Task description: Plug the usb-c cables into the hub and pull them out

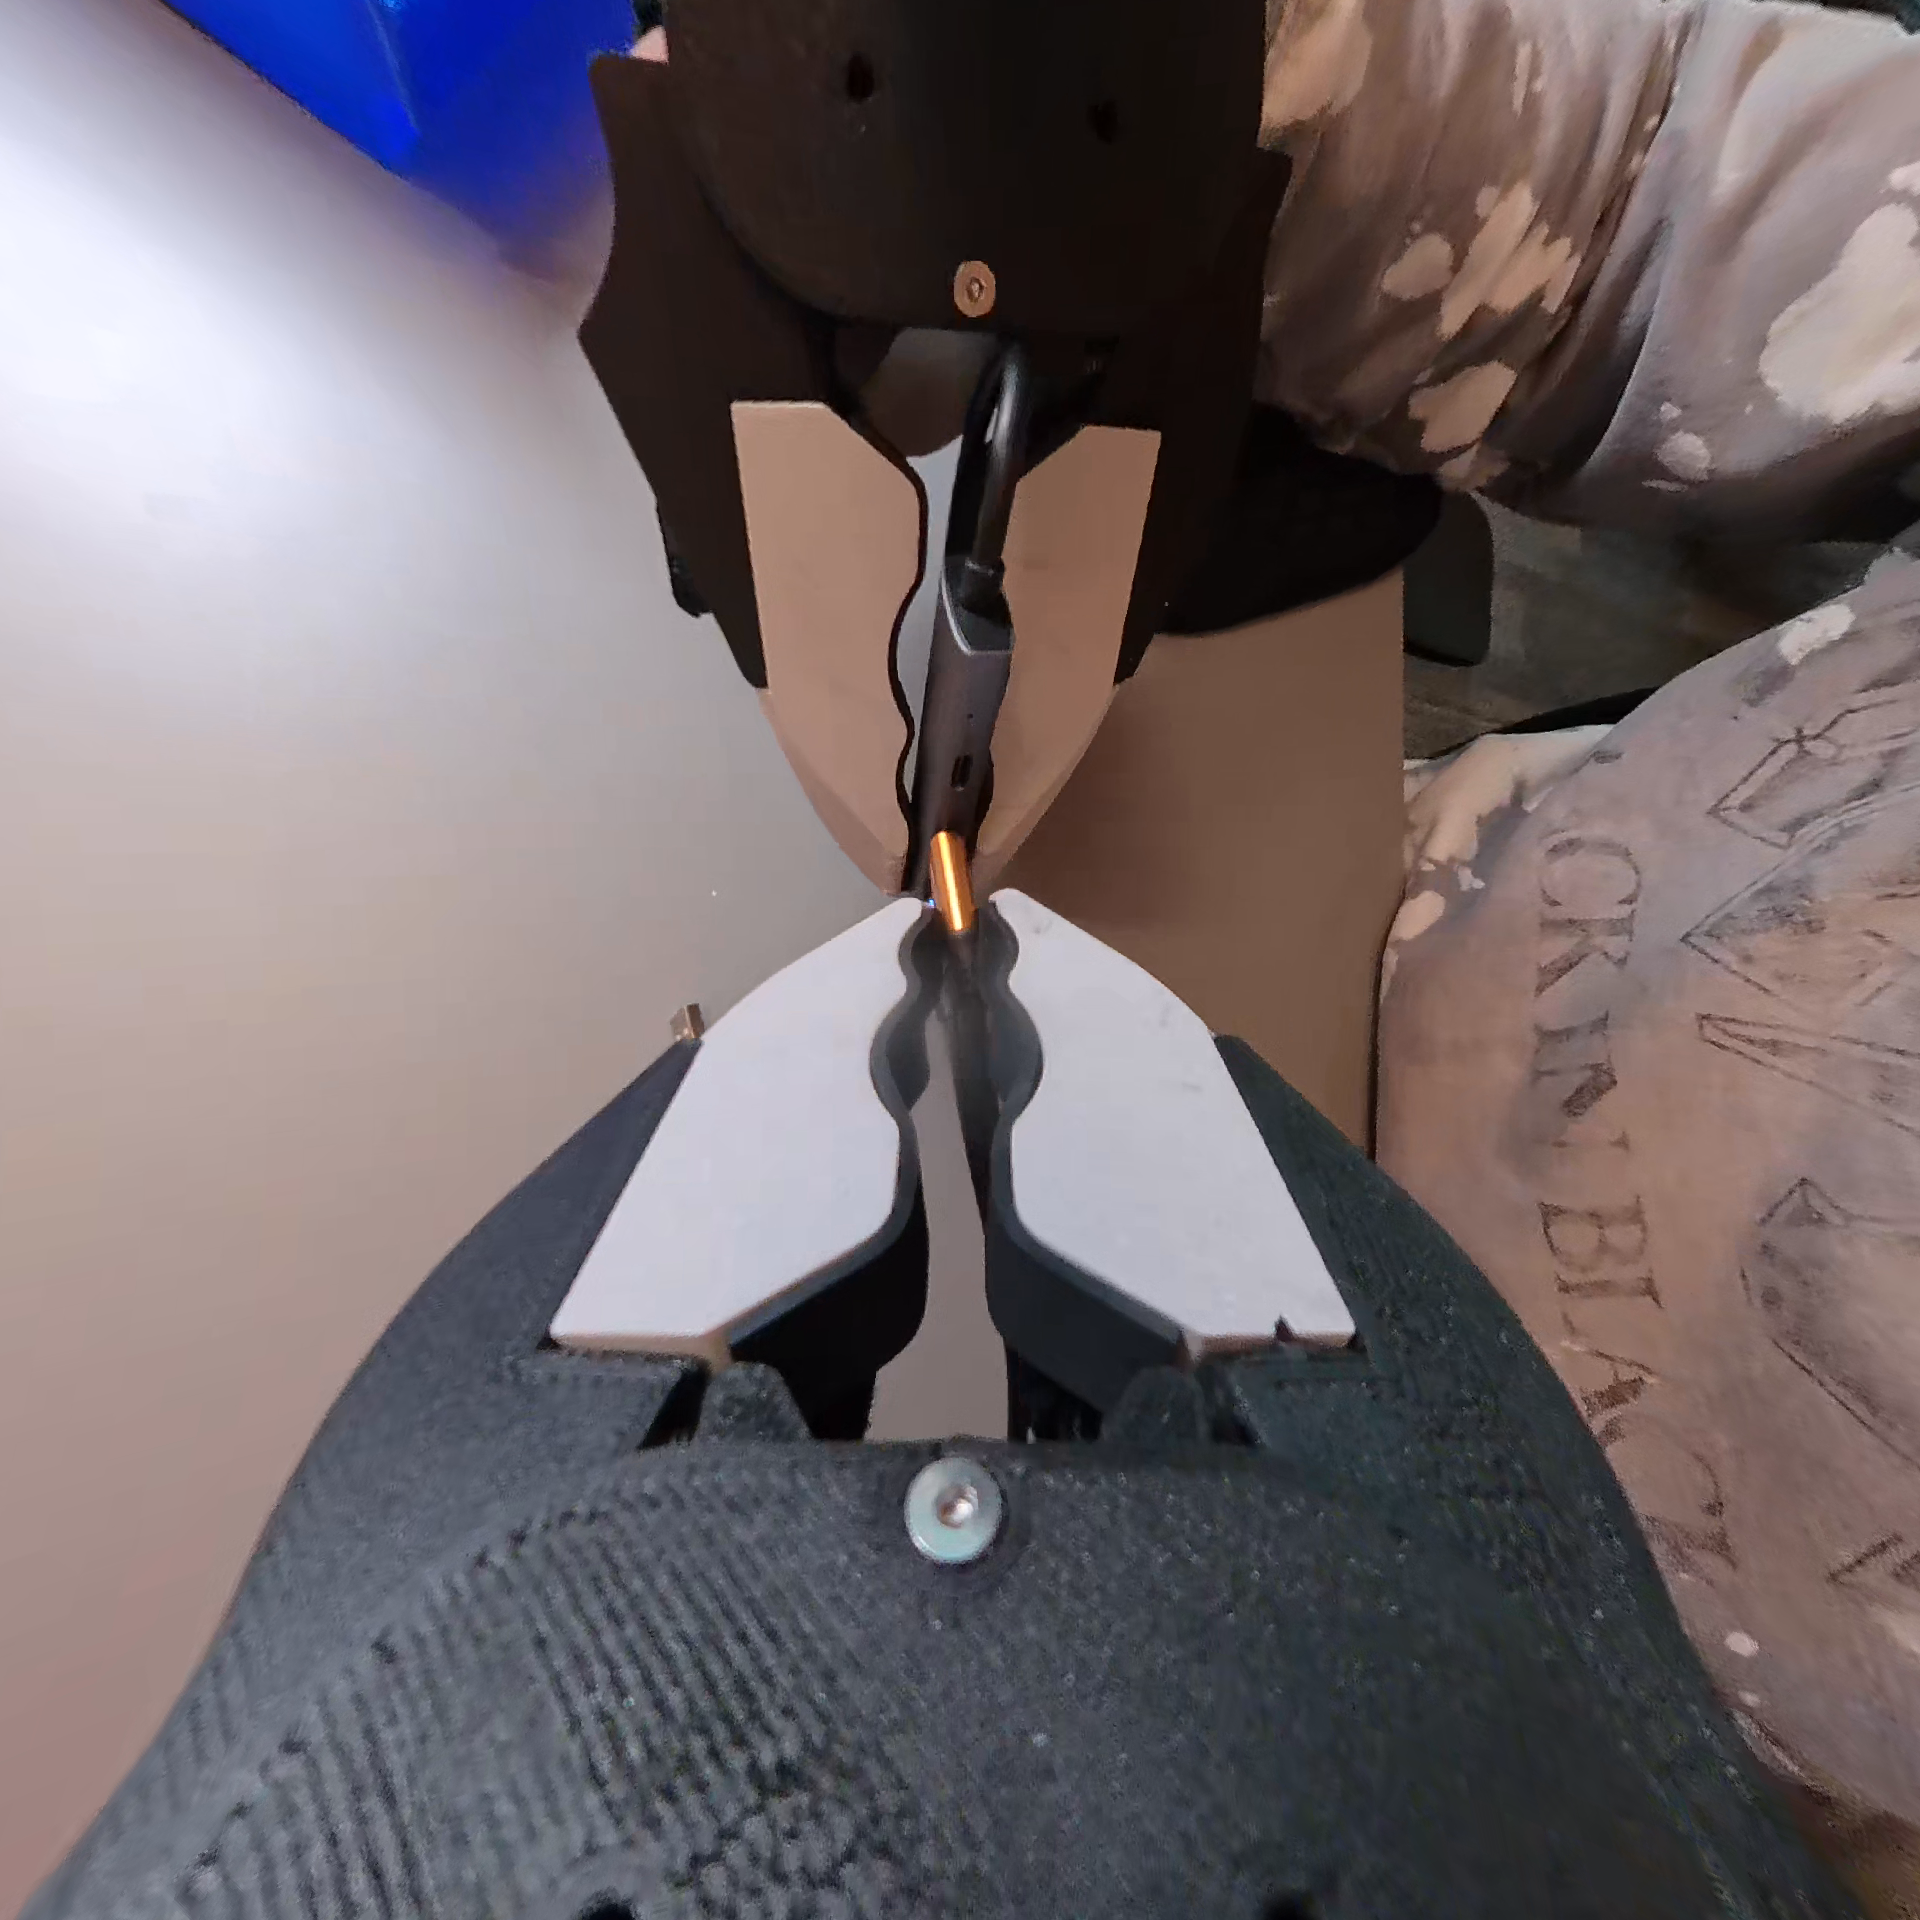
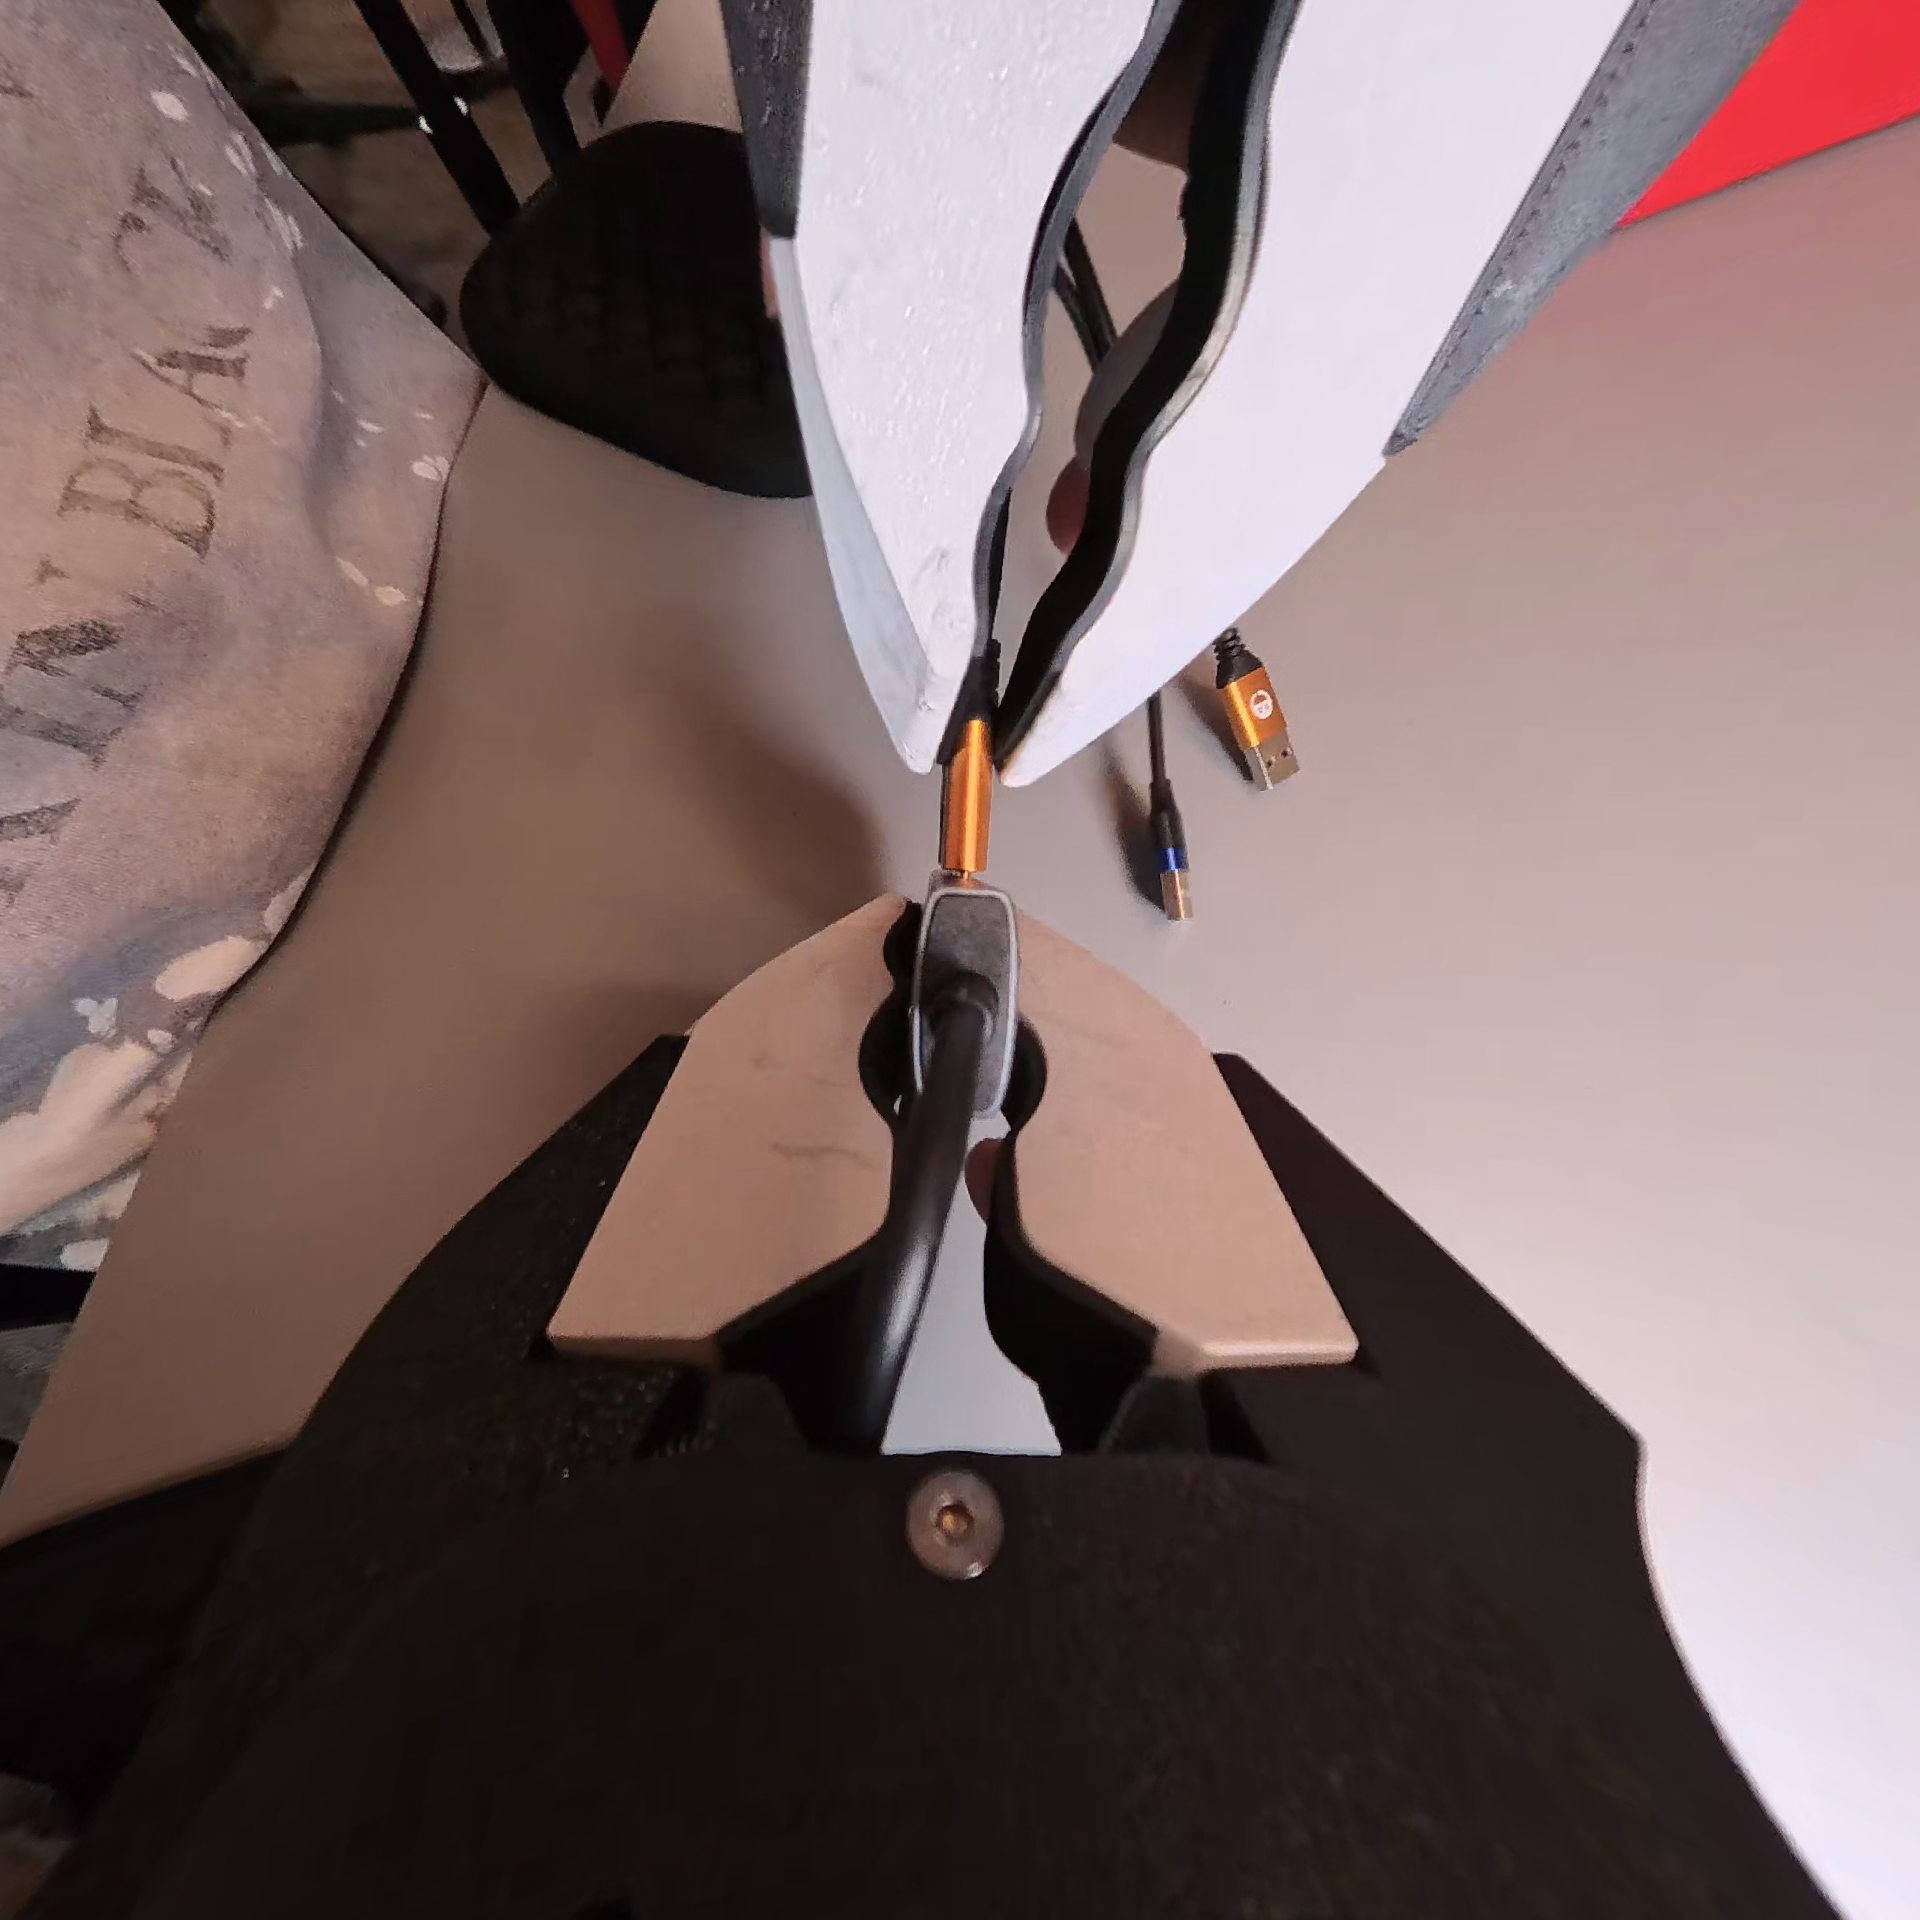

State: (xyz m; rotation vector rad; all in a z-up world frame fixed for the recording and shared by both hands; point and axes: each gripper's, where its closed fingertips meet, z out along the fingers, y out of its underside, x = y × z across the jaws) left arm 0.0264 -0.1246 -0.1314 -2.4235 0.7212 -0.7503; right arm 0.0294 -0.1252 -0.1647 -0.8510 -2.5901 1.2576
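Observation:
My left gripper [image 1: 951, 916] has white fingers and is shut on the black cable just behind its orange usb-c plug [image 1: 952, 881]. My right gripper [image 2: 961, 914] has tan fingers and is shut on the grey hub [image 2: 966, 961], whose thick black lead runs back between the fingers. The two grippers face each other tip to tip above the table. The orange plug [image 2: 964, 798] meets the hub's end face, and no bare metal tip shows between them. The hub [image 1: 961, 707] shows a free port on its side. The left gripper [image 2: 966, 769] comes in from the top of the right wrist view.
Two loose cable ends lie on the grey table [image 2: 1558, 831]: an orange plug [image 2: 1257, 727] and a blue-banded plug [image 2: 1172, 868]. A person's patterned garment [image 1: 1662, 1039] is close beside the grippers. A blue box [image 1: 416, 94], a red object [image 2: 1787, 135] and a black chair [image 2: 623, 343] lie beyond.

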